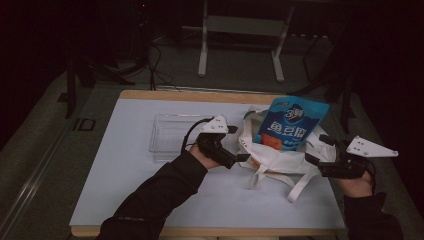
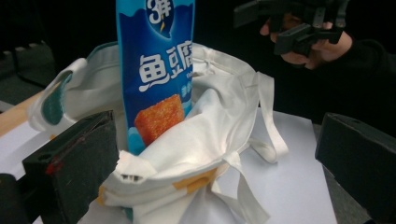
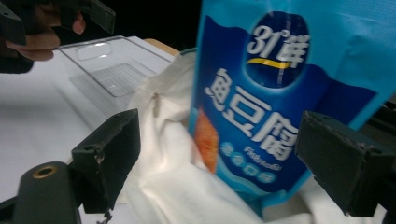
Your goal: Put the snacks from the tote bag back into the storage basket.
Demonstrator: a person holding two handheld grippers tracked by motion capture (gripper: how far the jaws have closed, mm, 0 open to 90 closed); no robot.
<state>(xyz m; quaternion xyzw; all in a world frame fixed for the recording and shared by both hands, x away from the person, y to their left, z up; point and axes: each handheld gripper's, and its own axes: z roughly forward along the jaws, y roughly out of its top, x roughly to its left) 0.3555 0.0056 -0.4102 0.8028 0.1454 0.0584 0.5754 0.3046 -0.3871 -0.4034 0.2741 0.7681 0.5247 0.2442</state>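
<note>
Left hand-held gripper (image 1: pixel 240 144) sat at the near-left edge of the white cloth bag (image 1: pixel 272 162), jaws spread wide and holding nothing. In the left gripper view the bag's crumpled mouth lay straight ahead between those two black jaws, close in, though whether either jaw touched the cloth I couldn't tell.

Over on the other side, the right hand-held gripper (image 1: pixel 316 150) hung just off the bag's right flank, jaws equally wide, empty as well. Its own camera looked square onto the blue snack pouch (image 3: pixel 280 93), which stood framed between the jaws, with white cloth bunched below.

And that pouch was the thing to watch. It stood with its lower end sunk in the bag's mouth, its top well clear of the cloth, long axis running upward and leaning away toward the far side of the tabletop (image 1: pixel 130 190). From the left gripper it lay ahead and a little to the right; from the right gripper, ahead and to the left. So the pouch sat between the two, with the bag's handles (image 1: pixel 300 187) trailing toward the near edge.

My read: both grippers were near, the left one closer to the bag's rim, the right one better squared to the pouch's broad face. A clear plastic tray (image 1: pixel 167 137) rested behind the left hand, apart from the bag.
</note>
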